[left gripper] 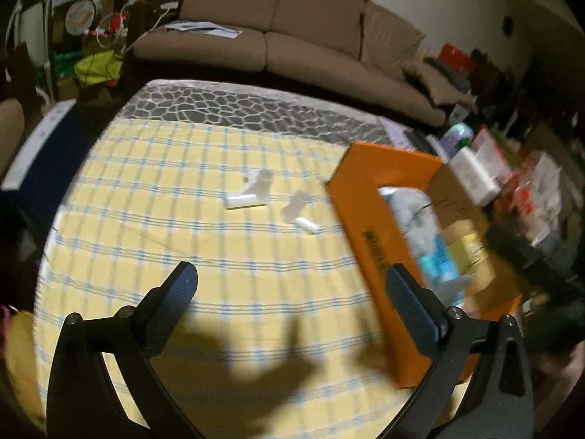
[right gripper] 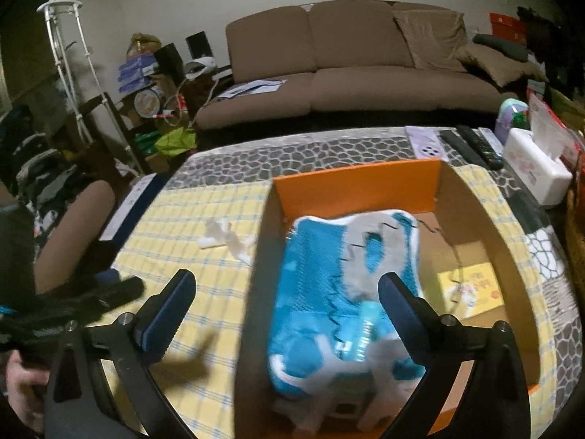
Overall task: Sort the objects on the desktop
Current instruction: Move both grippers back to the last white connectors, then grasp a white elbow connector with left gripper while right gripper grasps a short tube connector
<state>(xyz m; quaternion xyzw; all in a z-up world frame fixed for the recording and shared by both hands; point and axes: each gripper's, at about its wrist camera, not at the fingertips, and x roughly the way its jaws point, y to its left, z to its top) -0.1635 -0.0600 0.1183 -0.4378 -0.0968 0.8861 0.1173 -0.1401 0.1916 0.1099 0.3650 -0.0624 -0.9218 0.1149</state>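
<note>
The left gripper tilts down over the table, its two black fingers with blue pads spread wide at the bottom of its own view, nothing between them but bare cloth. The right gripper is angled down likewise, jaws just as wide and holding nothing. One finger hangs over the cloth, the other over the open orange cardboard box, whose near left wall runs up between them.

In the lower left of the right view, a person's hand grips the blurred dark body of the other tool.

Inside the box lies a blue and white knitted cloth item with a small turquoise tube on top, and a yellow booklet to its right. Left of the box, mid-frame in the left view, two white L-shaped plastic pieces lie close together on the yellow cloth with blue checks.

Beyond the cloth's far edge shows a grey pebble-patterned table top. A brown three-seat sofa stands along the far wall. On the table's right, black remote controls sit beside a white tissue box.
</note>
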